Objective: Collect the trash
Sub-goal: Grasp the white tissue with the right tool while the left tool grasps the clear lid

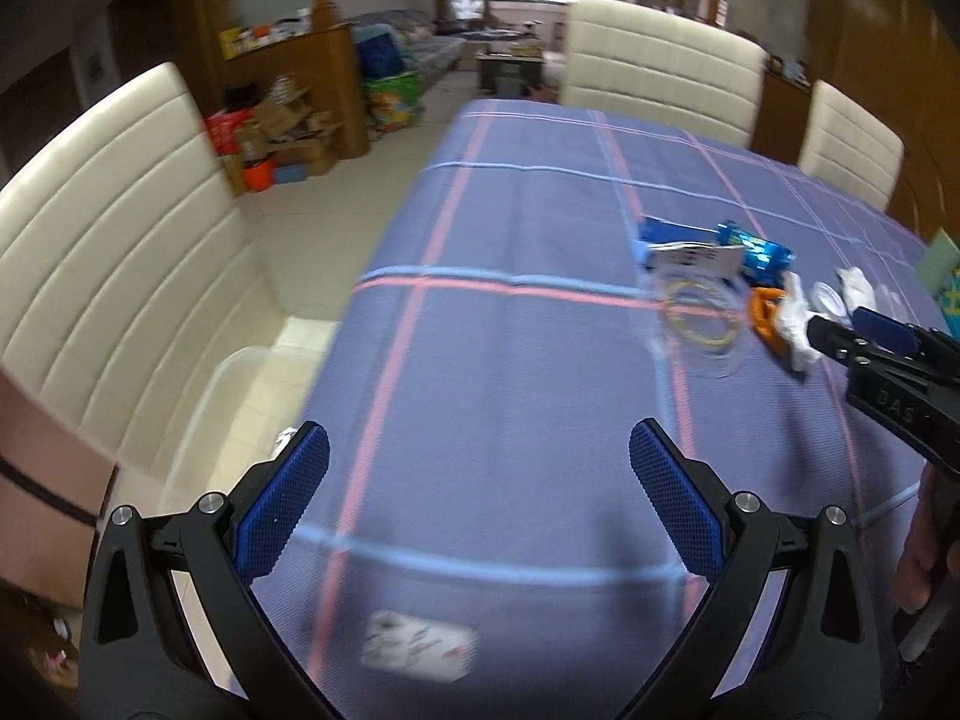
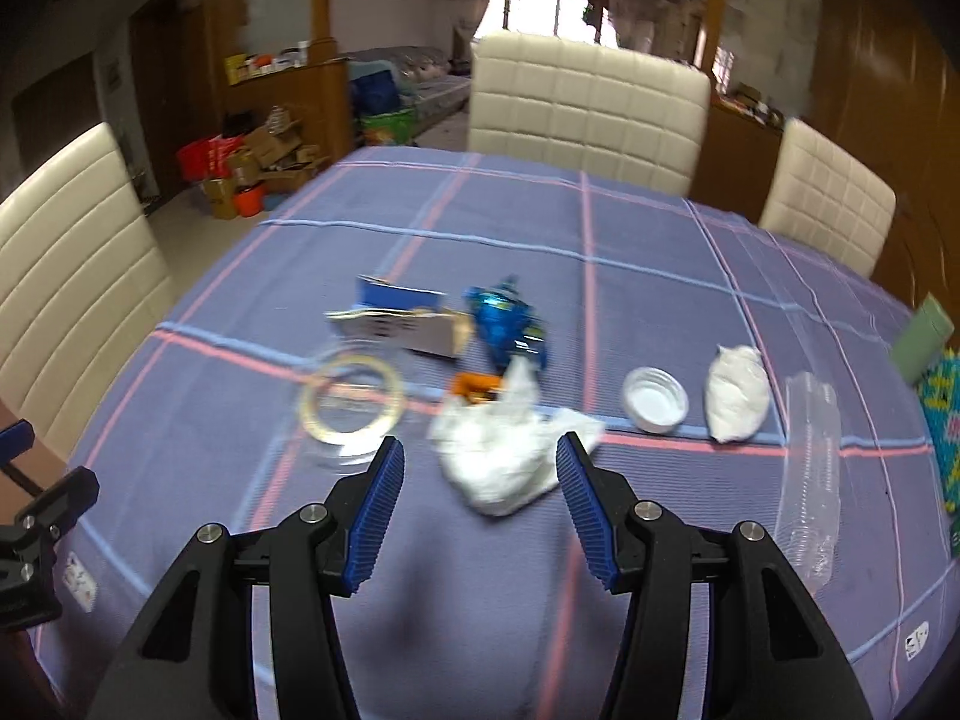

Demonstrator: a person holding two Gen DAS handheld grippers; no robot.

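Trash lies on a purple plaid tablecloth [image 2: 648, 240]. A crumpled white tissue [image 2: 504, 456] lies just ahead of my open, empty right gripper [image 2: 477, 459], between the fingertips' lines. Behind it are an orange scrap [image 2: 471, 387], a blue foil wrapper [image 2: 507, 327], a blue-and-white carton [image 2: 399, 318] and a clear tape roll [image 2: 351, 399]. To the right sit a white cap [image 2: 654, 408], a white wad [image 2: 737, 399] and a crushed clear bottle [image 2: 810, 474]. My left gripper [image 1: 480, 456] is open and empty over bare cloth; the trash pile [image 1: 720, 276] is far right of it.
Cream chairs stand at the left [image 1: 108, 252], far side [image 2: 588, 102] and right [image 2: 831, 204]. A clear bin [image 1: 234, 384] sits on the floor left of the table. A green box [image 2: 921, 339] lies at the right edge. A white label [image 1: 417, 645] lies near the front.
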